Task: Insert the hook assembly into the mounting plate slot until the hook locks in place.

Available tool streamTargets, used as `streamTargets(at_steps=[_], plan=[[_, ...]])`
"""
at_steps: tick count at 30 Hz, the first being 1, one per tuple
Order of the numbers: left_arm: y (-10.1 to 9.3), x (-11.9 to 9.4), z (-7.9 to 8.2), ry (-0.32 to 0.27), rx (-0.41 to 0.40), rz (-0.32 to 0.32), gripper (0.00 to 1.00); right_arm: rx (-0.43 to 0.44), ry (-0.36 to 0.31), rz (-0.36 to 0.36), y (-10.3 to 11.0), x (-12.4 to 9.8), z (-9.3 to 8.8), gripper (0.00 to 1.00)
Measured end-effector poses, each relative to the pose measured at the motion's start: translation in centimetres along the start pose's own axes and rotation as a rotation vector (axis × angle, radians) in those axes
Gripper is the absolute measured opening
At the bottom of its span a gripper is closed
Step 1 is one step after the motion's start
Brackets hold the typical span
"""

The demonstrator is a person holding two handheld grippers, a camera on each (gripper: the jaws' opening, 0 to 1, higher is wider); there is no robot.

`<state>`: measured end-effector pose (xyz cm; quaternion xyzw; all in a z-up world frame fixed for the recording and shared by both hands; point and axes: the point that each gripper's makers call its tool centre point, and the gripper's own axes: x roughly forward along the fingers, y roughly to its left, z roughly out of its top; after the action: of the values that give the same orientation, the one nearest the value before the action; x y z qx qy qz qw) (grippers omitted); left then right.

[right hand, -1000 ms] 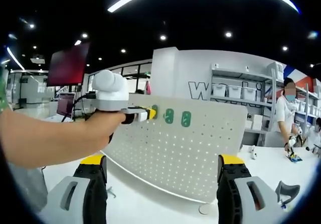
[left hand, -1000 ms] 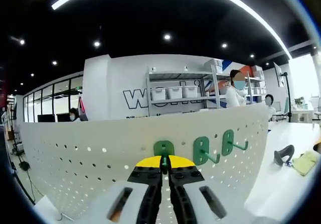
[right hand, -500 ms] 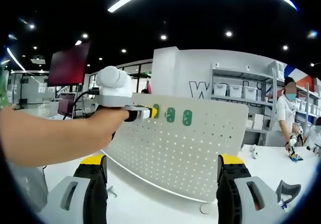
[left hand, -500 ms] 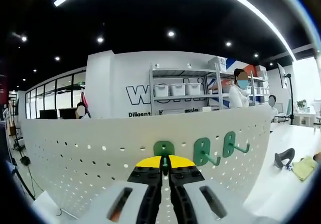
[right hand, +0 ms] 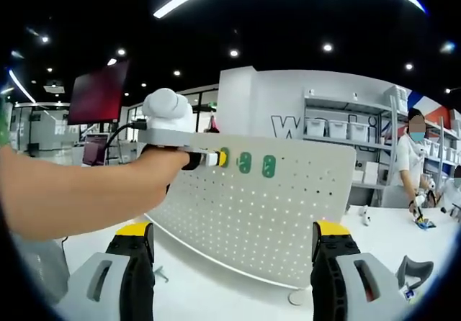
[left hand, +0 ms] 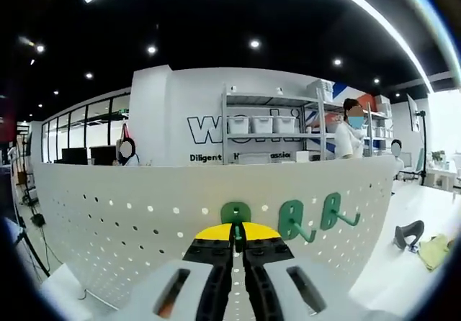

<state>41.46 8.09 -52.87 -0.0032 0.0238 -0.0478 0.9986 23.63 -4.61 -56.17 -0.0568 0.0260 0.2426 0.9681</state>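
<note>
Hook assembly (left hand: 235,213) pinched in closed left hand-held gripper (left hand: 238,232) against mounting plate (left hand: 115,227), beside two seated hooks (left hand: 311,216); right hand-held gripper (right hand: 232,243) wide, idle. Risks: misaligned tabs, plate tipping, no lock.

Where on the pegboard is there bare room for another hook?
The pegboard is bare below and left of the three green hooks. Its top edge is crowded: the left tool is shut on the leftmost hook beside two mounted ones.
</note>
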Motion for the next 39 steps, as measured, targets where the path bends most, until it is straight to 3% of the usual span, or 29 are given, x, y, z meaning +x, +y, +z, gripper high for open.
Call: streamTargets(at_steps=[16,20,21,22,39], plan=[[0.1,-0.38,-0.05,0.003,-0.055,0.018,0.04,0.007,0.001,-0.01,-0.32,-0.44,-0.32,0.92],[-0.15,-0.25,0.65,-0.022,-0.026,0.009,0.05,0.008,0.005,-0.007,-0.28,-0.31,-0.51,0.92],[-0.53,0.02,0.8,-0.036,-0.008,-0.017,0.02,0.009,0.005,-0.006,-0.26,-0.29,-0.52,0.92],[-0.16,-0.12,0.68,-0.029,-0.02,0.007,0.03,0.01,0.004,-0.005,-0.24,-0.27,-0.5,0.92],[-0.3,0.09,0.82,-0.036,0.012,-0.003,0.03,0.01,-0.008,-0.017,-0.55,-0.85,-0.2,0.92]])
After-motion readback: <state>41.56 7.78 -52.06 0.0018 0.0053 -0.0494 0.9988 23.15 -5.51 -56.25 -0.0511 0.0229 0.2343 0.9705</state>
